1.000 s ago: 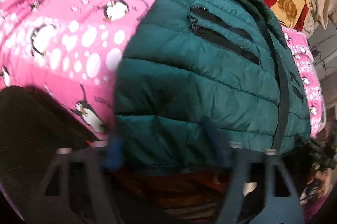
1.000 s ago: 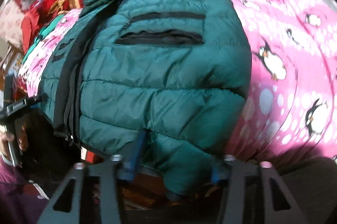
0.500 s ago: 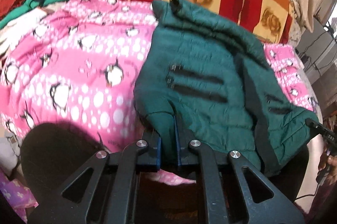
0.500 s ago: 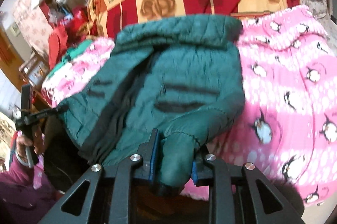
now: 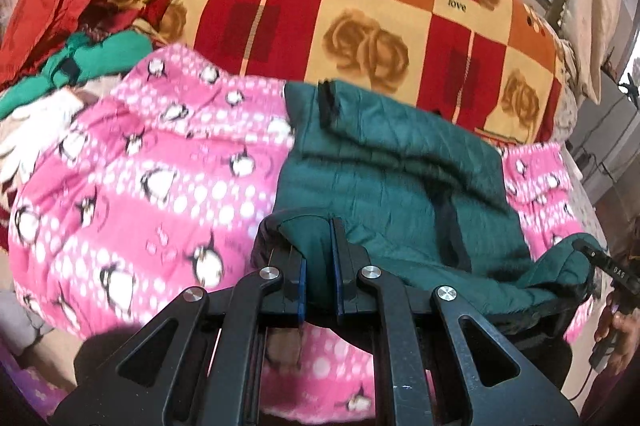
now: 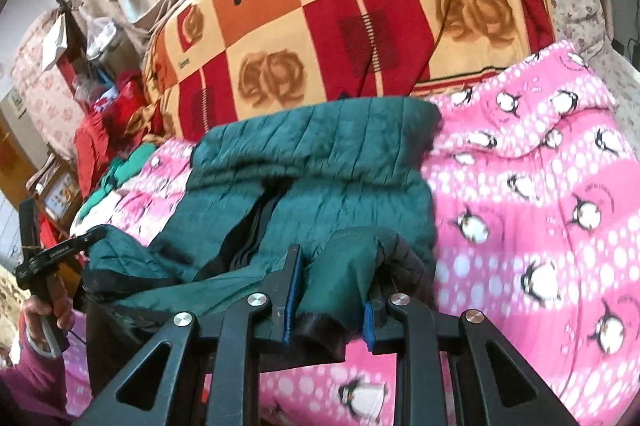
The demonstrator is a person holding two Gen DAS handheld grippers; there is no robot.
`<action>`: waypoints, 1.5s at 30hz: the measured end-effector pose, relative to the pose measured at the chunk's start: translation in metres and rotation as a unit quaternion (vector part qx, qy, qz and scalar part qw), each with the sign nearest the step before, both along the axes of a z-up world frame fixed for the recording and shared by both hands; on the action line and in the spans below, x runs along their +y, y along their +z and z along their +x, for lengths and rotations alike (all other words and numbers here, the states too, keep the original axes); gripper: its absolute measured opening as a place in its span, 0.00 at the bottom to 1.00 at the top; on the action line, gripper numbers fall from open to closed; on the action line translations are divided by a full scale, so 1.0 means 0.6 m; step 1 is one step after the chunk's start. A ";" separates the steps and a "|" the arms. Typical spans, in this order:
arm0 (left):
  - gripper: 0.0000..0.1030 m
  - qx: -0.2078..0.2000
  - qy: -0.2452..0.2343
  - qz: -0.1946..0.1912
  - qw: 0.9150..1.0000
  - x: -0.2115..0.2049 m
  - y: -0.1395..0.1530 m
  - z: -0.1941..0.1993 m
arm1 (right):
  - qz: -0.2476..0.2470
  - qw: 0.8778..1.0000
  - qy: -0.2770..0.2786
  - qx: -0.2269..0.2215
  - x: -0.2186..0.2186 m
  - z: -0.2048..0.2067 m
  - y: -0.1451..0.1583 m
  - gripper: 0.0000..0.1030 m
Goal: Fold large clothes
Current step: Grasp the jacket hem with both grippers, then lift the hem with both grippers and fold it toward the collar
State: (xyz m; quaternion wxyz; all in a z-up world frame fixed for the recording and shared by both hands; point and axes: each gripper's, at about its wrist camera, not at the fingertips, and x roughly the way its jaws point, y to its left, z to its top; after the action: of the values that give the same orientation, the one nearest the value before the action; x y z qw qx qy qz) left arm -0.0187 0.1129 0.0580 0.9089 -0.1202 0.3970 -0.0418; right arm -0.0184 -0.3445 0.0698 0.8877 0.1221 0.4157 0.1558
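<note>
green quilted jacket (image 5: 384,161) lies on a pink penguin blanket (image 5: 132,185) covering the bed. we clamp its near hem in both grippers: left gripper (image 5: 319,276) and right gripper (image 6: 330,300) jaws pinch bunched fabric.

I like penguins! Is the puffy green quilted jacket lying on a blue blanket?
No, the puffy green quilted jacket lies on a pink penguin-print blanket.
</note>
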 end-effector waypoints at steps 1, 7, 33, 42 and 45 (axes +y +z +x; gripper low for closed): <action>0.09 -0.006 0.004 0.002 1.000 -0.003 0.006 0.013 | 0.001 1.000 -0.005 -0.002 -0.001 0.013 0.002 0.23; 0.09 -0.028 0.019 0.014 0.999 -0.016 0.027 0.071 | -0.006 1.000 -0.024 -0.012 -0.005 0.083 0.015 0.23; 0.09 -0.024 0.072 0.055 0.996 -0.042 0.012 0.360 | -0.044 0.994 -0.099 0.001 -0.015 0.387 -0.026 0.23; 0.09 -0.023 0.074 0.066 0.995 -0.053 0.007 0.404 | -0.044 0.993 -0.110 0.006 -0.018 0.432 -0.044 0.23; 0.09 -0.019 0.074 0.070 0.995 -0.054 -0.002 0.414 | -0.044 0.993 -0.111 0.009 -0.017 0.440 -0.050 0.23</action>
State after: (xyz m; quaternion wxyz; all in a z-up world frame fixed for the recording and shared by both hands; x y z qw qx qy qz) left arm 0.2298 0.0806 0.0569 0.9230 -0.0849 0.3718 0.0511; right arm 0.2453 -0.3548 0.0398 0.9001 0.1298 0.4143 0.0364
